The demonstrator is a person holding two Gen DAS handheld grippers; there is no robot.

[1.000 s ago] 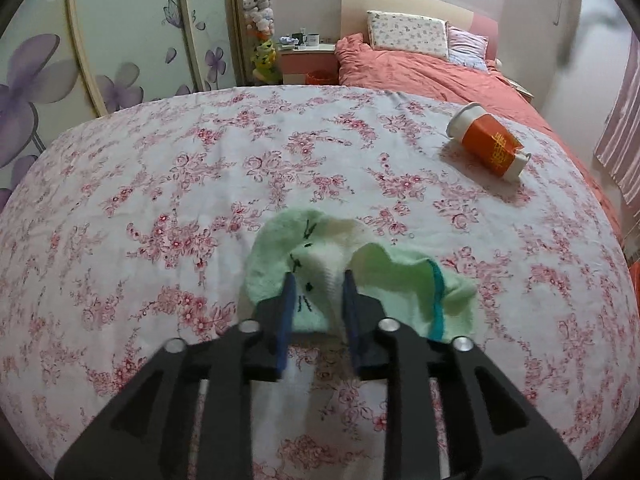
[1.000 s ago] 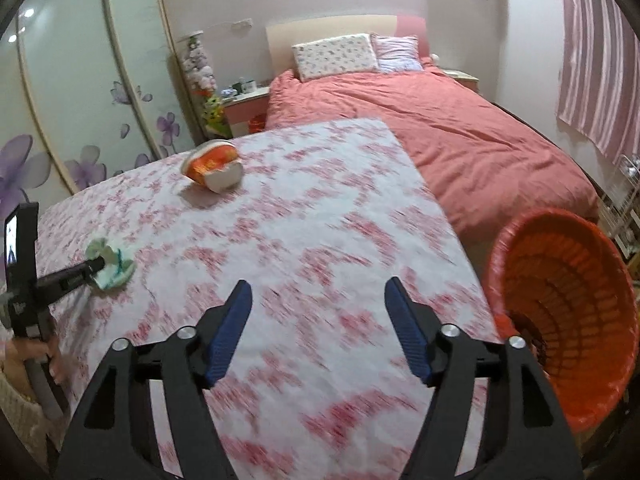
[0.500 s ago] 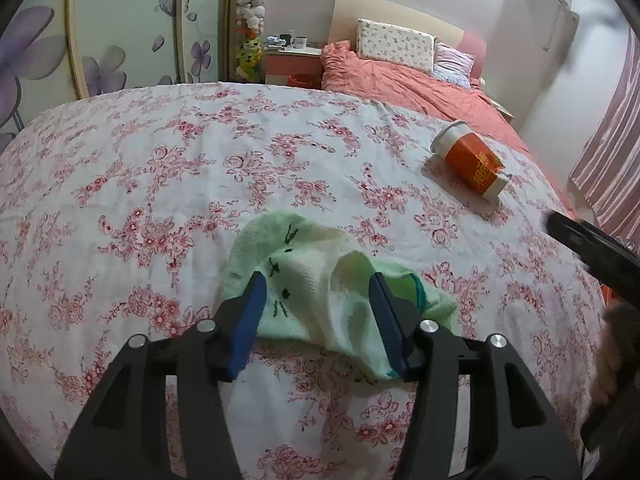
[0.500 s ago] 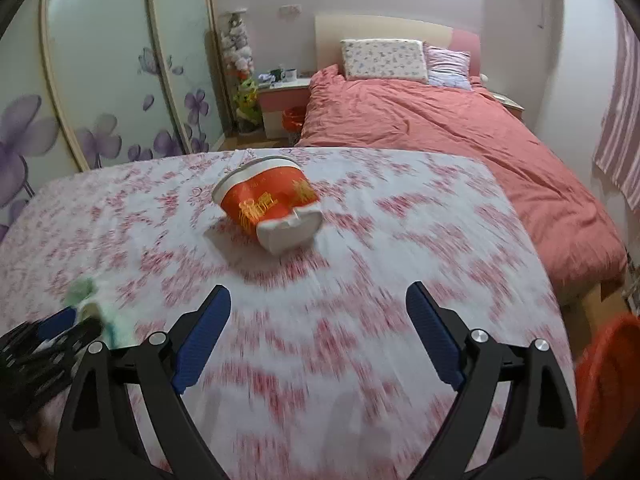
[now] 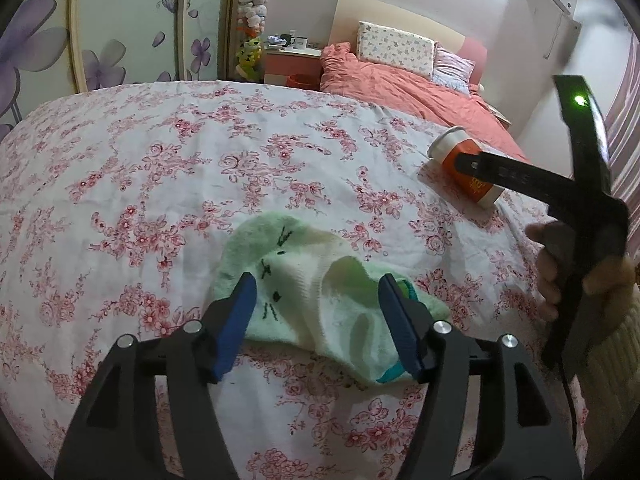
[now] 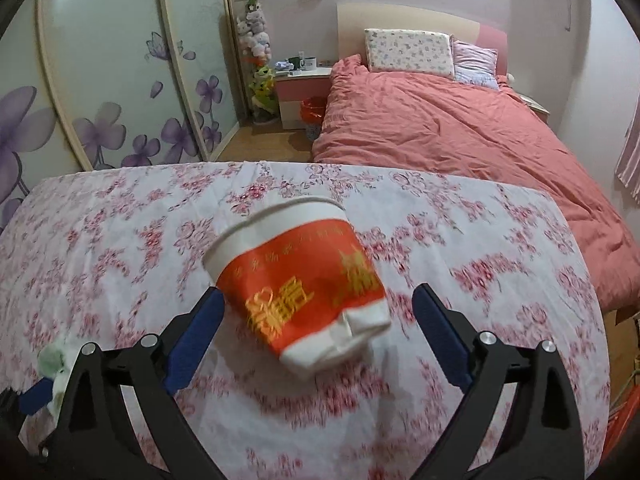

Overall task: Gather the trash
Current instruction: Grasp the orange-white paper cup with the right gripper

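Across the lower frame of both views spreads the floral sheet [image 6: 120, 240]; at centre of the right view lies the tipped orange cup [image 6: 298, 284]. The right gripper [image 6: 316, 330], jaws just widened, straddles it untouched; next, a squeeze. The left gripper [image 5: 316, 322], also just opened, brackets the green sock [image 5: 304, 280] loosely.

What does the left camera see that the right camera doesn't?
Only the left wrist view shows the person's hand holding the right gripper, and the whole green sock between the open left gripper. Only the right wrist view shows the wooden floor and the gold writing on the cup. Both show the cup lying on the flowered sheet, the sock, and the red bed.
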